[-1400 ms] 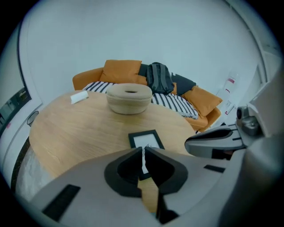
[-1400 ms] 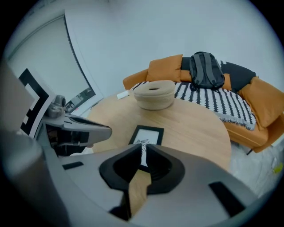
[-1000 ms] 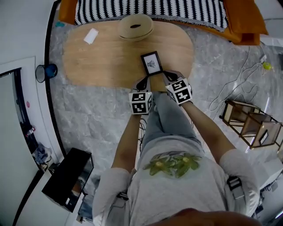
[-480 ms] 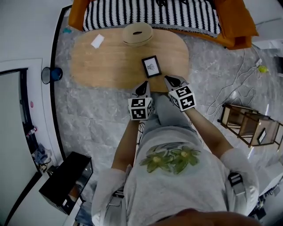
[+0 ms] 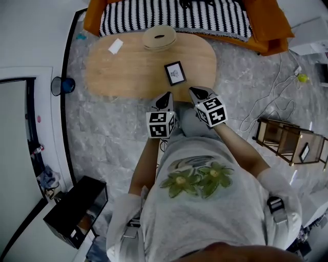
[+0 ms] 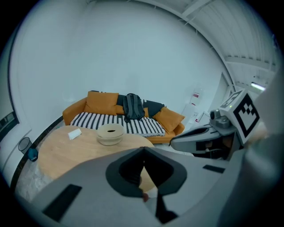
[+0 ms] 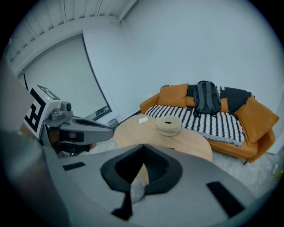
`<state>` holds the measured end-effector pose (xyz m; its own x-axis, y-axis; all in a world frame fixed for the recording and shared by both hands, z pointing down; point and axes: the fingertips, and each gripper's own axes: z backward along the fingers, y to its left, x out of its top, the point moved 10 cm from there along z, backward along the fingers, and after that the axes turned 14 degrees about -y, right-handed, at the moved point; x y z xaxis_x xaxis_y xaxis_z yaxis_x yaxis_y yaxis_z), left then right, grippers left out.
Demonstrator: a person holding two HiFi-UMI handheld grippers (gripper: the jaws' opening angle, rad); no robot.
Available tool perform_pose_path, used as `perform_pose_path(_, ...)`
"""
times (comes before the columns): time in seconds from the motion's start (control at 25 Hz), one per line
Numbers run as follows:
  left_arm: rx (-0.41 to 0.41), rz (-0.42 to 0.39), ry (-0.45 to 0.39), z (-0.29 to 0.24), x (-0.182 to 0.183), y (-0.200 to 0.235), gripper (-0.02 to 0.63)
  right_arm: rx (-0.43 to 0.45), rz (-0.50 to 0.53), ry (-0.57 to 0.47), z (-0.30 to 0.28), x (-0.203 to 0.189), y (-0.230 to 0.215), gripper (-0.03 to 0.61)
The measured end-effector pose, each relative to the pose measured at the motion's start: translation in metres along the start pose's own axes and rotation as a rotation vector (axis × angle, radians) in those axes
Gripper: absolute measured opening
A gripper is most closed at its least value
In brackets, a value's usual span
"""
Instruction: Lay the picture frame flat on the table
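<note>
The black picture frame (image 5: 175, 73) lies flat on the wooden table (image 5: 128, 71), face up, near its right front part. My left gripper (image 5: 165, 96) hangs over the table's front edge, below and left of the frame, jaws shut and empty. My right gripper (image 5: 194, 91) floats just right of it, also shut with nothing in it. Neither touches the frame. In the left gripper view the shut left gripper (image 6: 143, 150) hides the frame, and the right gripper's body (image 6: 208, 135) shows at the right. The right gripper (image 7: 143, 158) blocks the frame in its own view too.
A round beige lidded bowl (image 5: 159, 37) and a white card (image 5: 115, 46) sit at the table's back. An orange sofa with a striped throw (image 5: 179, 13) stands behind. A blue bin (image 5: 60, 84) is at the left, wooden crates (image 5: 287, 140) and cables (image 5: 277, 97) at the right.
Both grippers have pulled up and back from the frame toward the person's body. The frame stays flat on the table, looking smaller as the head has risen.
</note>
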<state>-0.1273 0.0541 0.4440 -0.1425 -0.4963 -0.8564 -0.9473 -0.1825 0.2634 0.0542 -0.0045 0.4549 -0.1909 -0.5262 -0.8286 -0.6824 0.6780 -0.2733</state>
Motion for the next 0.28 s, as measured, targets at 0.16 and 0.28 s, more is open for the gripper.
perform_pose_path(0.16,-0.009,-0.009,-0.004,0.019,-0.003,-0.007,0.015,0.004,0.009,-0.013,0.013,0.002,0.011,0.005)
perform_pose_path(0.28,-0.011,-0.011,0.004,0.032,-0.007,-0.012,0.015,0.013,0.005,-0.034,0.023,0.007,0.018,0.005)
